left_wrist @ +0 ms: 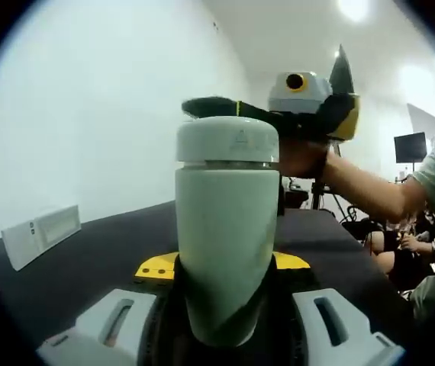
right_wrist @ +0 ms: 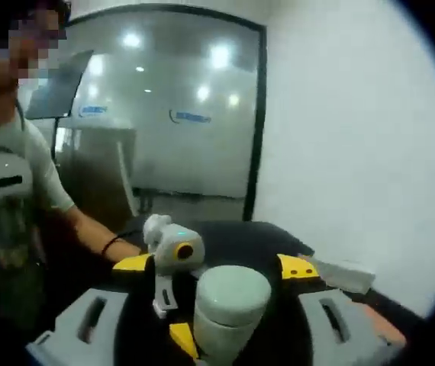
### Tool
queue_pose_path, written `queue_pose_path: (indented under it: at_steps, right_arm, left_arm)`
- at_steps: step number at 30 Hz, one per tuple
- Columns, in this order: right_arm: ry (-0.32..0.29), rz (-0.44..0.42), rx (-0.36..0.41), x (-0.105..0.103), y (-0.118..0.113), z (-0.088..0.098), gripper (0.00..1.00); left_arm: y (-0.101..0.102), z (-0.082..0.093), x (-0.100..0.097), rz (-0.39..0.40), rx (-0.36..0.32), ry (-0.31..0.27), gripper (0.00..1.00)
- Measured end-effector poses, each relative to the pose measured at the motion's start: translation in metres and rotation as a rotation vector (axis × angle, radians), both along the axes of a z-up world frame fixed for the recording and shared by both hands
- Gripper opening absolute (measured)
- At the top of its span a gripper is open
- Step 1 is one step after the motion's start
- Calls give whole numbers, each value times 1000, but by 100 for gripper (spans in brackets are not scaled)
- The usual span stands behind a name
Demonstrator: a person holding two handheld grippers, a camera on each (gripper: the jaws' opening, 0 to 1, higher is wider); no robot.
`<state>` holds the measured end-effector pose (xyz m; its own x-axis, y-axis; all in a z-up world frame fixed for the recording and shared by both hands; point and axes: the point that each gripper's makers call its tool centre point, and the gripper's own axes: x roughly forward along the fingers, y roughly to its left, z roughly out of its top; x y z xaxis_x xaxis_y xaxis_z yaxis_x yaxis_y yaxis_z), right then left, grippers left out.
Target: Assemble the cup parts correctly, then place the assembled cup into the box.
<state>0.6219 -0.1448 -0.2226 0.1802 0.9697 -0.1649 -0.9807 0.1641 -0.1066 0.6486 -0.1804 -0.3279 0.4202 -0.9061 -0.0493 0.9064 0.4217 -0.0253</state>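
A pale green cup [left_wrist: 225,229] with a white lid [left_wrist: 227,141] stands upright between the jaws of my left gripper [left_wrist: 223,264], which is shut on its body. My right gripper [left_wrist: 225,108], held by a hand [left_wrist: 303,156], hovers just above the lid, one dark jaw reaching across it. In the right gripper view I look down on the lid [right_wrist: 233,291]. There my right gripper [right_wrist: 217,265] is open, with its yellow tips spread to either side of the cup. The left gripper [right_wrist: 173,263] clasps the cup from the left.
A white box [left_wrist: 42,232] lies on the dark table [left_wrist: 88,259] near the white wall, also seen as the box [right_wrist: 343,273] at the right. A person [right_wrist: 11,191] stands behind the table. Seated people and a monitor [left_wrist: 410,145] are at the far right.
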Motion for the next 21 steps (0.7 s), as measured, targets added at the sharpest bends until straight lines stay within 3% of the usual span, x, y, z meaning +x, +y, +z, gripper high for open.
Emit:
queue_pose_path:
  at_steps: [2, 4, 7, 12, 16, 21]
  right_arm:
    - [34, -32, -79, 8, -1, -14, 53]
    - [41, 1, -116, 6, 4, -23, 50]
    - [50, 0, -107, 3, 12, -27, 42]
    - [63, -76, -81, 6, 8, -27, 41]
    - [43, -220, -52, 13, 1, -24, 41]
    - [42, -469, 3, 22, -7, -24, 41]
  left_arm:
    - [0, 0, 1, 1, 0, 2, 39]
    - [0, 0, 1, 1, 1, 1, 39]
    - [2, 0, 2, -2, 3, 1, 39]
    - [2, -1, 5, 3, 2, 5, 39]
    - [3, 0, 5, 4, 2, 6, 39]
    - [4, 0, 4, 10, 4, 4, 39]
